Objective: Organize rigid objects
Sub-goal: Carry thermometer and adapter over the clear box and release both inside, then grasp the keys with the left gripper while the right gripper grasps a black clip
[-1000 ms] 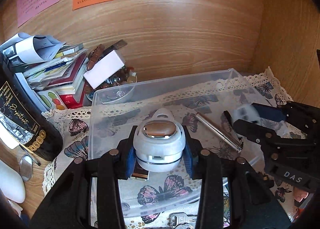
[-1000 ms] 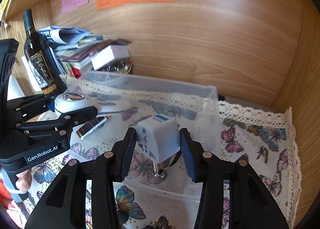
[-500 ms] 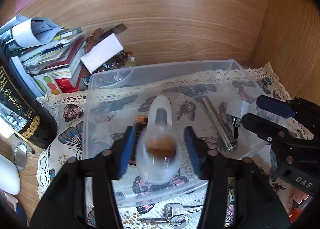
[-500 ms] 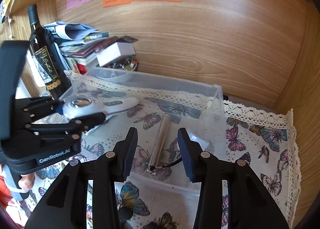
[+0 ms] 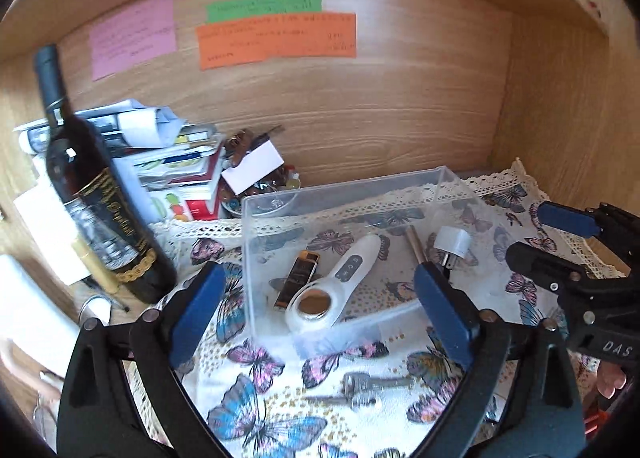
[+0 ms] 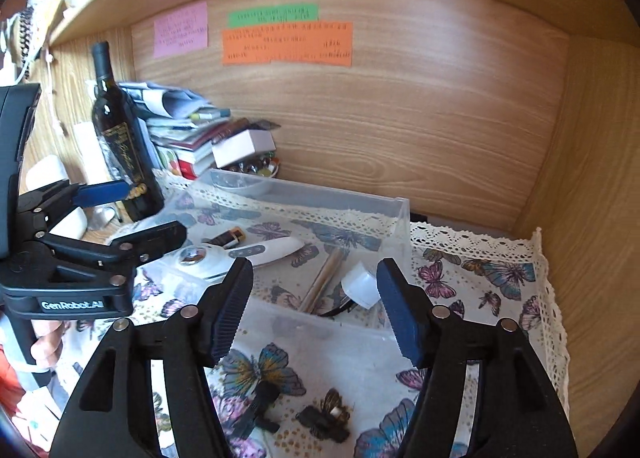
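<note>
Here the butterfly-print cloth (image 5: 256, 374) with its lace edge covers the shelf under both tongs. On it, straight ahead of the left gripper (image 5: 316, 310) and ahead and slightly left of the right gripper (image 6: 314, 312), stands the clear plastic bin (image 5: 344, 187). Both sets of tongs are spread wide apart with nothing between them, hovering at the bin's near wall; in the left wrist view the right gripper shows at the right edge beside the bin.

Far left of the left tongs stands a dark wine bottle (image 5: 96, 205), with a stack of books and papers (image 5: 168, 161) behind it and a white box (image 5: 253, 166) leaning on the pile.

Inside the bin, just beyond the left tongs, lies the white handheld device (image 5: 332, 290) with its round metal face toward the tongs, handle pointing away. Touching its left side lies a black and gold lighter (image 5: 297, 280). To the right is a metal tube (image 6: 322, 280), and farther right, close ahead of the right tongs, the white plug adapter (image 6: 360, 284) lies tilted near the bin's right wall.

On the cloth below the left tongs lie keys (image 5: 360, 390); below the right tongs, a small black clip (image 6: 326, 418).
</note>
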